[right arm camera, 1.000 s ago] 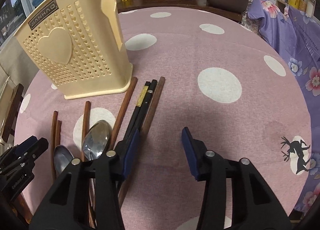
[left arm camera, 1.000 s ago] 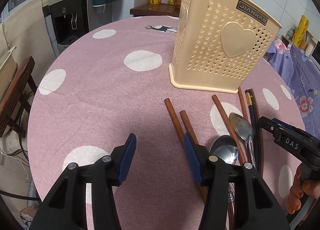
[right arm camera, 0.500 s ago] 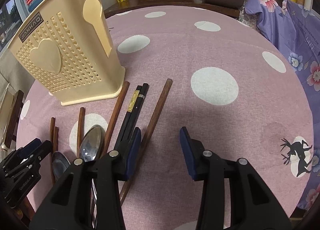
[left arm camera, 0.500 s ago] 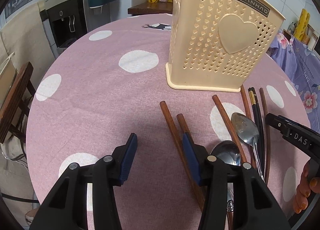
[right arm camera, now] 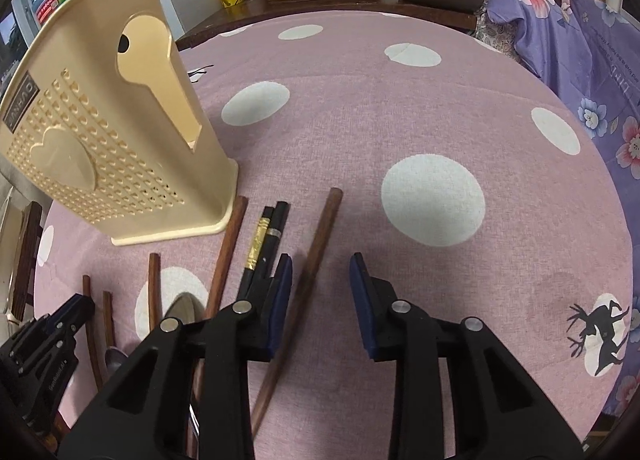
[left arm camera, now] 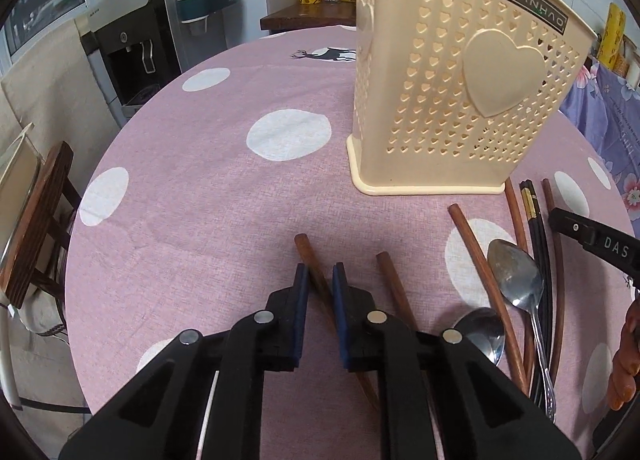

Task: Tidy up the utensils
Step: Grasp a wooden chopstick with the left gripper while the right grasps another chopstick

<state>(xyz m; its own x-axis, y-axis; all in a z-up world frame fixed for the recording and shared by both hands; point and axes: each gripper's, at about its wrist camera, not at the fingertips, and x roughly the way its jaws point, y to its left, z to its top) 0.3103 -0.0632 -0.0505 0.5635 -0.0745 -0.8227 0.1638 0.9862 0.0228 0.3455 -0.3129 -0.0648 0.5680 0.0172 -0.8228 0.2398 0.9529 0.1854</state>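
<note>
Brown chopstick [left arm camera: 314,266], pointing toward the basket [left arm camera: 460,71], lies between the closing left tool [left arm camera: 320,274].

On table: 5 brown chopsticks [left arm camera: 483,268], 2 black chopsticks [left arm camera: 537,236], 2 spoons [left arm camera: 516,274], 1 holder [left arm camera: 460,99].

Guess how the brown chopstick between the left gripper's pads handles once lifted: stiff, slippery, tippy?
Brown chopstick looks like rigid wood, so probably no flex. The closing left gripper pinches it near one end; the long rest may sag or pivot. Smooth round shaft could slip.
</note>
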